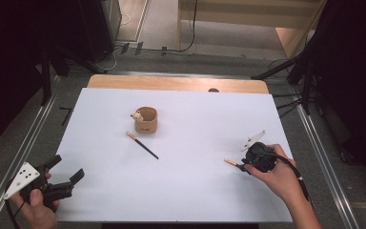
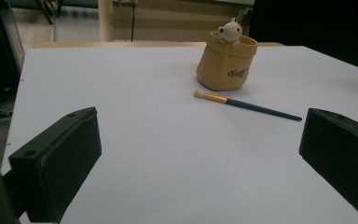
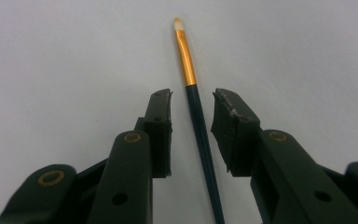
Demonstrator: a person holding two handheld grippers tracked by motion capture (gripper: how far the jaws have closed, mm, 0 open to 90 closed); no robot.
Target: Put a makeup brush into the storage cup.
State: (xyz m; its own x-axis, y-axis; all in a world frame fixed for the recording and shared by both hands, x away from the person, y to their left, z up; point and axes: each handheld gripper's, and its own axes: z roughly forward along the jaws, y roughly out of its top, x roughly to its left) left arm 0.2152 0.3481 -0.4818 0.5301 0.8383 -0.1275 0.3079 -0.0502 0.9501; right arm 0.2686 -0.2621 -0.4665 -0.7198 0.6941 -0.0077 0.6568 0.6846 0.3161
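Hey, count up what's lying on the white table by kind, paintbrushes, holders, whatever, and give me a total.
Paintbrushes: 2, the middle paintbrush beside the holder, and the right paintbrush between the right gripper's jaws, not yet pinched.
Tan brush holder with a little bear figure: 1.
Total: 3 things on the white table.

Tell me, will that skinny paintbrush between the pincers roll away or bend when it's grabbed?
The paintbrush looks thin and round, so it may roll if nudged. Its straight handle suggests it's stiff and probably light. The right gripper has a gap on each side of it, so no squeeze yet.
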